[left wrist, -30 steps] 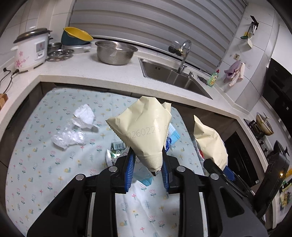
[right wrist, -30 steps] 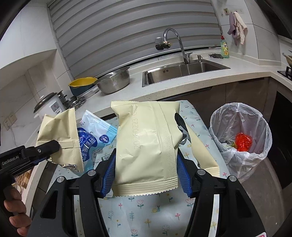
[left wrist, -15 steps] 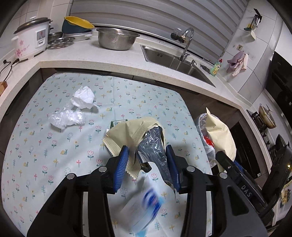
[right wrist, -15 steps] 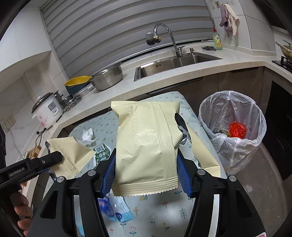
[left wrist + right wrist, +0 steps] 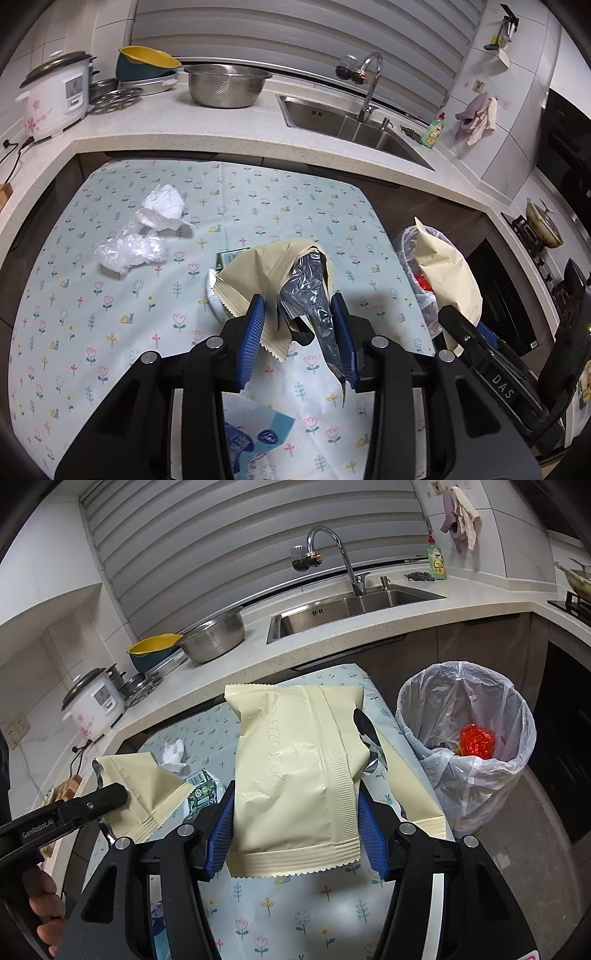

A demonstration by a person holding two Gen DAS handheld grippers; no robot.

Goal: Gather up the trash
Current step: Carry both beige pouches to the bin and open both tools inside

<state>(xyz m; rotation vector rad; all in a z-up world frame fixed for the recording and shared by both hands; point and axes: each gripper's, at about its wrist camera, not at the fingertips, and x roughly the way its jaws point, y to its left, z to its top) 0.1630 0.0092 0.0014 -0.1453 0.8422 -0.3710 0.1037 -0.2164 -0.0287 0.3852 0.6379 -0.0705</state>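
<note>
Gripping a cream snack bag (image 5: 295, 775) between closed pads, our right gripper (image 5: 295, 834) sits just short and left of the lined bin (image 5: 469, 746); we should carry it above the rim before letting go. Our left gripper (image 5: 299, 332) pinches another torn cream bag (image 5: 266, 273). Ahead on the cloth lie crumpled tissue (image 5: 162, 206) and clear plastic wrap (image 5: 129, 251)

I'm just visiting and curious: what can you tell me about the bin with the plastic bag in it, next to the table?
The bin stands on the floor just past the corner of the flowered tablecloth, below the counter. A thin, crinkled, translucent whitish liner covers it, folded out over the rim. It is upright and open, mostly empty, with a shiny red crumpled wrapper lying inside near the bottom. No tongs touch it.
</note>
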